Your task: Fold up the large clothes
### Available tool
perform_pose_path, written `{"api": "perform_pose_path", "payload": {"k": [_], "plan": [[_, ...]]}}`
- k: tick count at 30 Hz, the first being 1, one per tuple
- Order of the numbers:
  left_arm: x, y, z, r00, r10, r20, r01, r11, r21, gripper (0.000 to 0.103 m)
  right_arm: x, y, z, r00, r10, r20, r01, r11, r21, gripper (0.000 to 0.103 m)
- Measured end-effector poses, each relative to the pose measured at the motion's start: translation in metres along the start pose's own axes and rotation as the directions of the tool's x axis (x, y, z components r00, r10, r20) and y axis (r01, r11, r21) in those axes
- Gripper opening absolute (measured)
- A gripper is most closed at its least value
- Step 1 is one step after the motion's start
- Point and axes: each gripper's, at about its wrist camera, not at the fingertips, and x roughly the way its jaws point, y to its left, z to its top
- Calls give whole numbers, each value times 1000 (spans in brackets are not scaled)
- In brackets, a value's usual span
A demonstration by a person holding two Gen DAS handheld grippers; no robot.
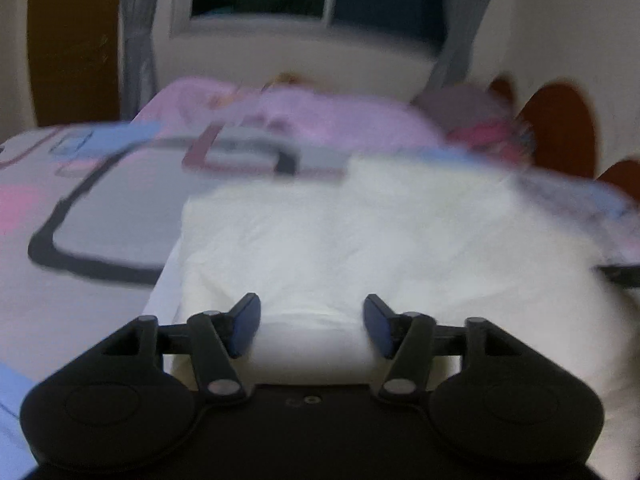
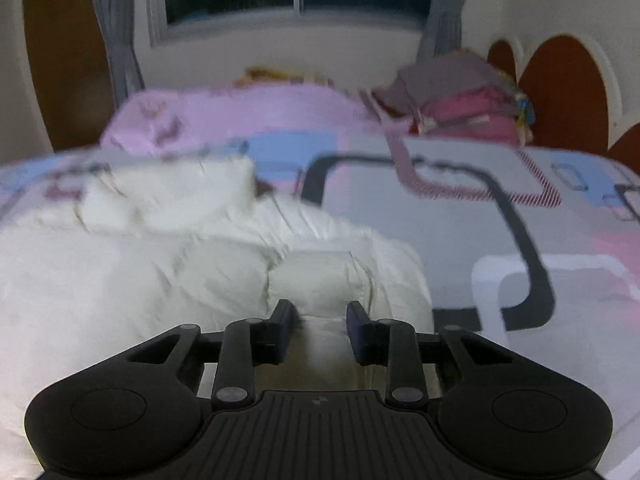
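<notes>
Showing only from the right wrist: folded clothes stack point(image 2: 460, 104).

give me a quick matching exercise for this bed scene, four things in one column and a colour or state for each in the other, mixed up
Things:
1. white garment
2. pillow
3. folded pile
4. left gripper

Descriptions:
a. pale pink, at the head of the bed
b. jaws apart, over white fabric
c. puffy, lying on the patterned bedsheet
d. grey on top of red, by the headboard

Pairs: 1-c, 2-a, 3-d, 4-b
</notes>
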Motion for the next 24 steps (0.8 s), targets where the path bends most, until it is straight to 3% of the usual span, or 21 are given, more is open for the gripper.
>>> {"api": "perform_pose_path", "payload": {"k": [2, 7, 8, 10, 13, 15, 18, 20, 22, 24], "plan": [[10, 6, -8, 1000, -9, 2, 9, 1000, -22, 67, 9, 0, -4, 1000, 3, -2, -3, 999, -32, 30], [-1, 16, -1, 1000, -13, -9, 13, 999, -34, 66, -5, -5, -1, 1000, -4, 12, 4, 999, -32, 30], [-11, 18, 4, 1000, -5, 15, 6, 999, -45, 65, -17, -5, 2, 998, -29, 54, 30, 999, -23, 44], [-27, 17, 16, 996, 16, 91, -13, 999, -36, 82, -35, -5, 8, 989, -16, 147, 18, 1000, -9, 85], [-22, 2, 43, 991, -20, 131, 22, 1000, -8, 83, -29, 10, 25, 990, 36, 134, -35, 999, -13, 83], [-5, -16, 58, 991, -45, 123, 40, 998, 42, 83, -14, 28, 33, 993, 45, 114, -39, 998, -56, 75], [32, -34, 61, 999, -9, 34, 5, 994, 113, 83, 20, 44, 32, 1000, -14, 16, 15, 995, -103, 75], [56, -31, 48, 998, 15, -54, -8, 992, 126, 86, 31, 42, 26, 999, -36, -3, 36, 992, -123, 75], [45, -25, 41, 999, 29, -31, -25, 994, 109, 84, 20, 37, 23, 999, -42, 4, 42, 993, -111, 75], [16, -23, 36, 999, 42, 26, -44, 995, 94, 79, -8, 34, 22, 997, -16, 74, 23, 996, -90, 75]]}}
